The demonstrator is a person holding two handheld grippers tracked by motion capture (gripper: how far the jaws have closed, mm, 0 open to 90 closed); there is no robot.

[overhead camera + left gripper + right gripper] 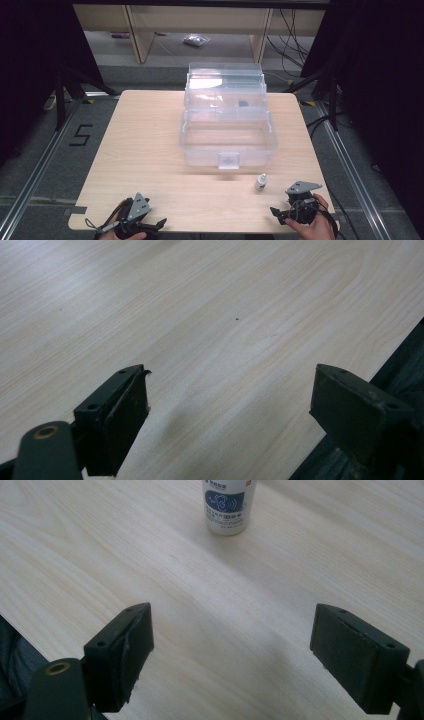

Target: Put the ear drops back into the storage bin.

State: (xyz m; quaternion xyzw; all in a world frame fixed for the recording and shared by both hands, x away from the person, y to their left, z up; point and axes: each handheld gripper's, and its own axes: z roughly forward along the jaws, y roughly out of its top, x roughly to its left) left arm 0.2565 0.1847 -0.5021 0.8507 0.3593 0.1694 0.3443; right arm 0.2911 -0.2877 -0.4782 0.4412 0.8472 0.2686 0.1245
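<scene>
At the near edge of the table (150, 150), the left gripper (161, 223) rested low over the wood in the person's hand, its jaws spread wide with nothing between them; in the left gripper view the left gripper (230, 405) looked along bare wood grain, with the table's edge running close past its one jaw. At the near right corner the right gripper (274, 212), held in the person's right hand (312, 225), pointed toward the table's middle. Its jaws also stood wide apart and empty.

The small white bottle (260, 182) stood upright on the table just beyond the right gripper, a little farther in from the near edge and apart from it. In the right gripper view the right gripper (232, 647) faced the small white bottle (227, 505), which stood ahead of the jaws, roughly in line with the gap between them, its blue label toward the camera; neither jaw touched it.

Farther back, near the table's middle, sat a clear plastic box (227, 145) with its tiered trays folded open toward the far edge, a latch on its near wall. A small dark item (243, 104) lay in an upper tray; what it was could not be told.

The table was pale wood with rounded corners. Around it lay grey floor with metal rails, a floor marking (80, 135) at the left, dark curtains on both sides, cables at the right, and a pale shelf unit (140, 30) beyond.
</scene>
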